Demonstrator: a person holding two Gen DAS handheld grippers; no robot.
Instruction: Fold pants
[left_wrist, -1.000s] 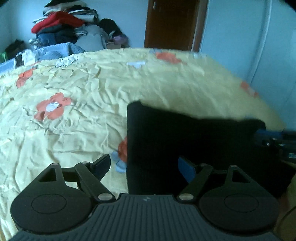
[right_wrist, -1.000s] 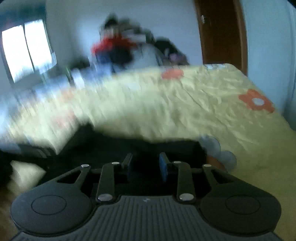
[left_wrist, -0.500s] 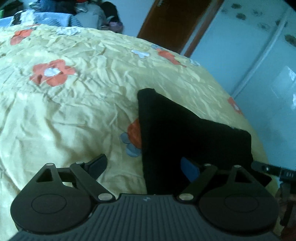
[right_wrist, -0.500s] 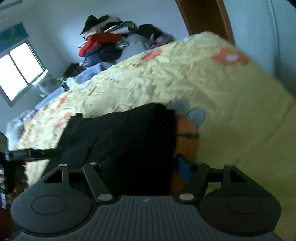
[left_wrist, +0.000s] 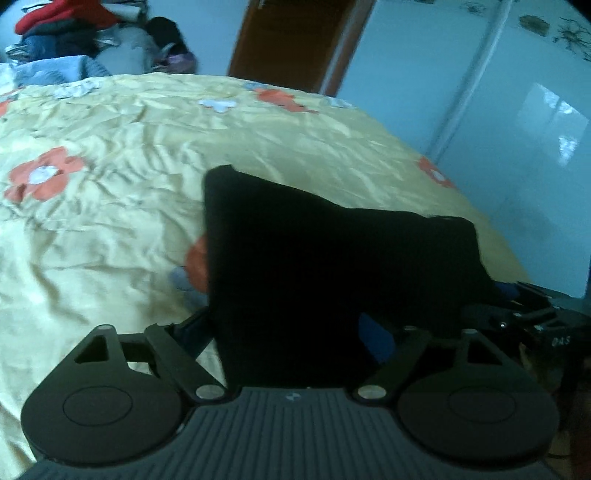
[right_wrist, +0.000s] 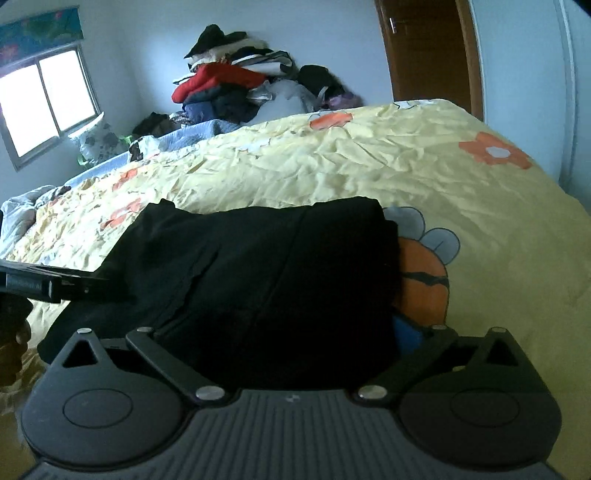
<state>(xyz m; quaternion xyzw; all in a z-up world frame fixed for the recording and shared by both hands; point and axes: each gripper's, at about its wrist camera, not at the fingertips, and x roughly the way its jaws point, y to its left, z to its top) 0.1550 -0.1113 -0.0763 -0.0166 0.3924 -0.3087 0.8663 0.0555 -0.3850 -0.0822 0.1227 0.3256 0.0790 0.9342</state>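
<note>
Spread wide now after just opening, right gripper (right_wrist: 291, 325) straddles folded black pants (right_wrist: 258, 273), left gripper (left_wrist: 288, 325) likewise wide at nine o'clock.

A bed (right_wrist: 369, 173) spread with a wrinkled yellow cover printed with orange flowers fills a pale-walled bedroom. Daylight enters through a window (right_wrist: 44, 103) on the left wall, under a strip of patterned blind (right_wrist: 40, 29). A heap of clothes (right_wrist: 243, 85), red and dark pieces among them, is piled beyond the bed's far edge. A brown wooden door (right_wrist: 428, 51) stands in the far corner, beside a glossy white wardrobe (left_wrist: 517, 147).
</note>
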